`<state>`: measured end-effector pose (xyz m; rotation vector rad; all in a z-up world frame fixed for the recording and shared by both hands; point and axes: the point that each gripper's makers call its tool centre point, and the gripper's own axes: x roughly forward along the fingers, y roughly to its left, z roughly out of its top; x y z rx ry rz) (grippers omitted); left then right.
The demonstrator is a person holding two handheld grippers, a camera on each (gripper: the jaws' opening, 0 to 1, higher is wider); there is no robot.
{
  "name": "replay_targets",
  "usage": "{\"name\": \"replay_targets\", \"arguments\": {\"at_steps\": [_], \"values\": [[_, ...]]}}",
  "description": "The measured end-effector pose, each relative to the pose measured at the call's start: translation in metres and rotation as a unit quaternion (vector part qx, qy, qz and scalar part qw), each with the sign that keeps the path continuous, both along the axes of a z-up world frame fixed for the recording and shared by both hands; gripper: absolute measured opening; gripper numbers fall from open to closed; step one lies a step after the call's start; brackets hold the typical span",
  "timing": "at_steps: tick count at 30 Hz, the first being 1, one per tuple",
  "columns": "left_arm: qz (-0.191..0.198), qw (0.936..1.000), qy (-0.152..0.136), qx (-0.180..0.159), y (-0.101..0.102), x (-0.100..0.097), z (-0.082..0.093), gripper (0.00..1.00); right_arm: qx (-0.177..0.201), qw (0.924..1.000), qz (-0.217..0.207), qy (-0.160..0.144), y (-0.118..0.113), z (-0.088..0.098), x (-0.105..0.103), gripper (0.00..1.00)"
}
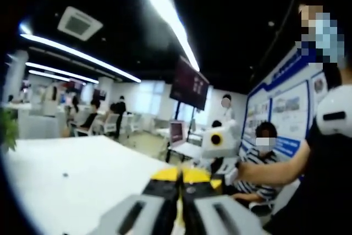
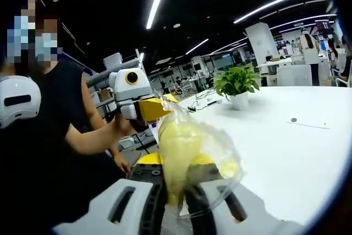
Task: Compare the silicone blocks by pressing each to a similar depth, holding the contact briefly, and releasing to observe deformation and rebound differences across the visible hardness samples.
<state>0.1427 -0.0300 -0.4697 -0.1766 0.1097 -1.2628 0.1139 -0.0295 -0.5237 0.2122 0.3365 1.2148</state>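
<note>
Yellow-tipped and pressed together, your left gripper [image 1: 180,175] is pointing its jaws, with nothing between them, over the white table [image 1: 82,174] in the left gripper view. In the right gripper view, your right gripper [image 2: 184,188] is pinching a clear plastic bag [image 2: 195,158] holding a pale yellow silicone block [image 2: 179,155] just above the near table edge, its jaws clamped on the bag's lower end. Beside it, the left gripper is coming in from the left, touching the bag's top. Farther along the table, a potted plant [image 2: 237,86] is standing, and a seated person [image 1: 264,163] is showing beyond your left gripper.
</note>
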Motion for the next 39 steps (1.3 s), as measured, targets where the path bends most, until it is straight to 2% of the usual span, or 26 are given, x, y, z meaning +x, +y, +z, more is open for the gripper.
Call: {"name": "replay_targets", "arguments": {"at_steps": [6,8,10,13,15,20,29,34,39], "values": [[0.005,0.9999,-0.006,0.012,-0.005,0.0,-0.003,0.0,-0.003,0.9999,-0.005,-0.011,-0.001,-0.004,0.004,0.1],[0.006,0.9999,-0.003,0.01,-0.005,0.0,-0.003,0.0,0.002,0.9998,-0.013,-0.012,-0.001,-0.004,0.006,0.11],[0.007,0.9999,-0.004,0.007,-0.006,0.0,-0.002,0.0,0.003,0.9993,-0.023,-0.029,-0.002,-0.003,0.01,0.12],[0.011,0.9999,-0.008,0.005,-0.008,0.001,0.0,0.0,0.009,0.9991,-0.031,-0.027,-0.004,-0.002,0.014,0.13],[0.012,0.9999,-0.008,0.001,-0.009,0.002,0.002,0.0,0.011,0.9983,-0.039,-0.043,-0.005,-0.001,0.017,0.14],[0.014,0.9999,-0.008,-0.003,-0.012,0.003,0.004,0.0,0.014,0.9979,-0.047,-0.042,-0.007,-0.002,0.021,0.16],[0.017,0.9998,0.004,-0.002,-0.012,0.002,-0.006,0.0,-0.015,0.9963,-0.068,-0.05,-0.012,-0.024,0.027,0.22],[0.03,0.9995,0.011,0.001,-0.008,0.007,-0.012,0.0,-0.009,0.9954,-0.085,-0.041,-0.02,-0.034,0.031,0.25],[0.042,0.9989,0.021,0.001,-0.002,0.012,-0.019,0.0,-0.026,0.9932,-0.107,-0.037,-0.029,-0.049,0.033,0.27]]}}
